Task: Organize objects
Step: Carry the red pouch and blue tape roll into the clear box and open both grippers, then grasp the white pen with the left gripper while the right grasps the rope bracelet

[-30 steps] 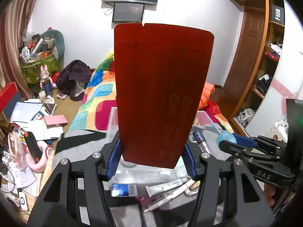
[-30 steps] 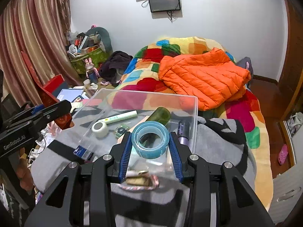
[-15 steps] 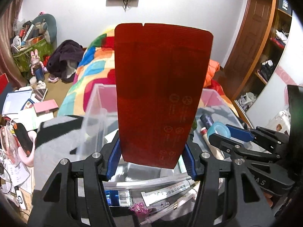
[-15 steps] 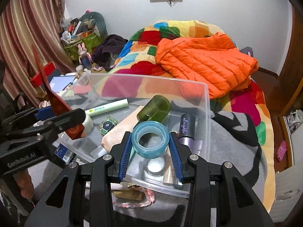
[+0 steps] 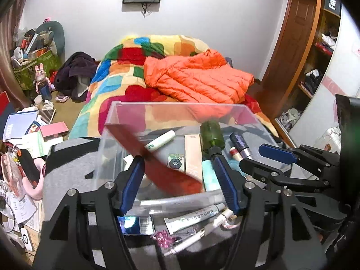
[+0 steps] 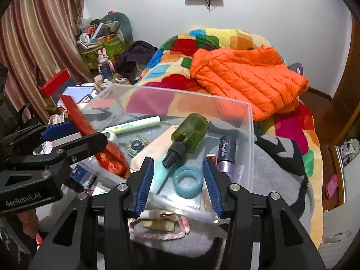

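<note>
Right gripper [image 6: 178, 181] stood with jaws apart over near edge of clear plastic bin [image 6: 249, 121]. Blue tape roll [image 6: 187, 181] lay flat on bin floor between the fingers, touching neither. Green spray bottle [image 6: 187, 135] lay beside it. Red packet [image 6: 90, 135] leaned over bin's left edge.

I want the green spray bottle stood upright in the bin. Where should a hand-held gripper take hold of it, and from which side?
Grip the green spray bottle across its wide round body, coming from above. It lies on its side in the clear bin, black nozzle toward the camera; the nozzle is narrow and slippery-looking, and the purple tube beside it probably leaves enough room for a finger.
</note>
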Motion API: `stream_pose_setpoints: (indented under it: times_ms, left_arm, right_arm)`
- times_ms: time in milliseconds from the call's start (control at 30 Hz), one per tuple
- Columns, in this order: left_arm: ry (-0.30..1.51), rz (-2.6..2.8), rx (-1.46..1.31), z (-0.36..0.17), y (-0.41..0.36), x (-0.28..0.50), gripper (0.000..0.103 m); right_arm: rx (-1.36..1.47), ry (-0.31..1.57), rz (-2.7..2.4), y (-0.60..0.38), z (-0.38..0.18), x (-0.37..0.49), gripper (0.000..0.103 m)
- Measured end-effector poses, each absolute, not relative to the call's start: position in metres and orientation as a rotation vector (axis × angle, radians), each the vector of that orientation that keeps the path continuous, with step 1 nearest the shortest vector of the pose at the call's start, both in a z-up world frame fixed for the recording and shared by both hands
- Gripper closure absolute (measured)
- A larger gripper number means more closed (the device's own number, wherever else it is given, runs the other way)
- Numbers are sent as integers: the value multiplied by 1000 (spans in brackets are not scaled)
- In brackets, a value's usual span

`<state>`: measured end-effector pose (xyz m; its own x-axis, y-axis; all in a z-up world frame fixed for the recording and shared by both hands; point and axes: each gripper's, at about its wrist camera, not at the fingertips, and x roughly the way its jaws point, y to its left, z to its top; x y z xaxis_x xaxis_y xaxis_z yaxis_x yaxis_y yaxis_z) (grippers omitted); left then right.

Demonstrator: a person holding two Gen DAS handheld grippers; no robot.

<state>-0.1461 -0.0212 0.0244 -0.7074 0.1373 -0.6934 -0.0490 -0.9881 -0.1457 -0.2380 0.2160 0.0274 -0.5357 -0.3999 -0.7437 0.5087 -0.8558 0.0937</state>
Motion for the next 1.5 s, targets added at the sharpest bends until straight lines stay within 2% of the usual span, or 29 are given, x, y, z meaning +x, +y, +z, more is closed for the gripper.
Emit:
stream_pose_setpoints:
  times_ms: [133, 233, 300, 467, 733, 800, 967, 1000, 1133, 1200, 1267, 1500]
  left_arm:
    - [-168, 2828, -1110, 36, -25, -129, 34]
    - [-163, 2840, -1083, 42, -29, -112, 27]
    - [-154, 2847, -1082, 42, -32, -101, 24]
    - [-110, 2833, -1143, 27, -33, -79, 23]
    - [-4, 2709, -1300, -23, -10, -72, 24]
    - [21, 2672, -1310, -31, -1, -76, 37]
    - [87, 2615, -1325, -40, 17, -90, 59]
    - [91, 2605, -1333, -42, 19, -92, 63]
    - [102, 2580, -1357, -48, 20, -97, 70]
    - [104, 2575, -1344, -48, 22, -93, 72]
    - [98, 2563, -1337, -47, 23, -88, 75]
    - [89, 2571, -1333, -44, 23, -63, 86]
  right_arm:
    - [1048, 190, -2368, 221, 40, -223, 59]
    - [1011, 204, -2377, 227, 47, -210, 48]
    - [997, 210, -2380, 231, 49, -202, 48]
    - [1021, 223, -2362, 240, 40, -189, 48]
    - [1142, 289, -2319, 238, -6, -180, 48]
    - [1169, 286, -2335, 239, -14, -185, 49]
    - [1217, 254, -2356, 243, -21, -196, 73]
    - [1224, 250, -2358, 244, -22, -199, 73]
    - [1244, 213, -2347, 245, -27, -203, 75]
    - [1236, 201, -2328, 245, -27, -202, 81]
    - [1234, 192, -2306, 242, -28, -199, 93]
    - [1201, 213, -2340, 244, -24, -188, 97]
